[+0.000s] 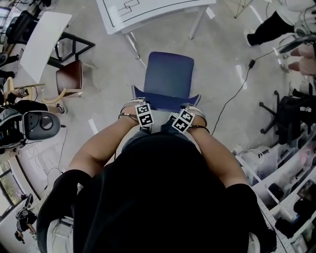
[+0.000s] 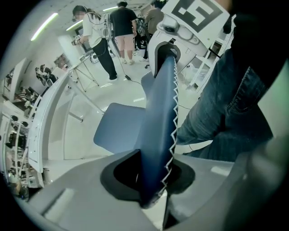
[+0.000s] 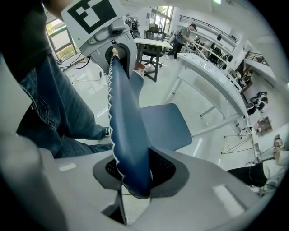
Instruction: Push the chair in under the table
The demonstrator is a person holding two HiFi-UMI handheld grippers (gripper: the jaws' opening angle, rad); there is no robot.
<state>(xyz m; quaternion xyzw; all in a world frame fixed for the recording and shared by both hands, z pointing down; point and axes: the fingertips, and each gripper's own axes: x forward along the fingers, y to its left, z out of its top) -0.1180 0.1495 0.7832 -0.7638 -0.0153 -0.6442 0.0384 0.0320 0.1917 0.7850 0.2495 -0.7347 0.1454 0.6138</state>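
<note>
- Jaws of our left gripper (image 2: 153, 180) are clamped tight on the top edge of the backrest (image 1: 165, 102) of the blue chair (image 1: 169, 74), near its left corner.
- Our right gripper (image 3: 133, 173) pinches the same edge near the right corner, its jaws fully closed on it.
- We see the chair on the floor (image 1: 222, 64) facing the white table (image 1: 163, 7), its seat seemingly just short of the table's near edge.

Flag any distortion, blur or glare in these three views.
Head view: wide-angle bend, even light, the blue chair sharp, the person's dark top filling the lower half. Left gripper view: heavy fisheye, dark corners, washed-out floor, the left hand-held gripper softly blurred up close. Right gripper view: same fisheye, the white table bowed.
</note>
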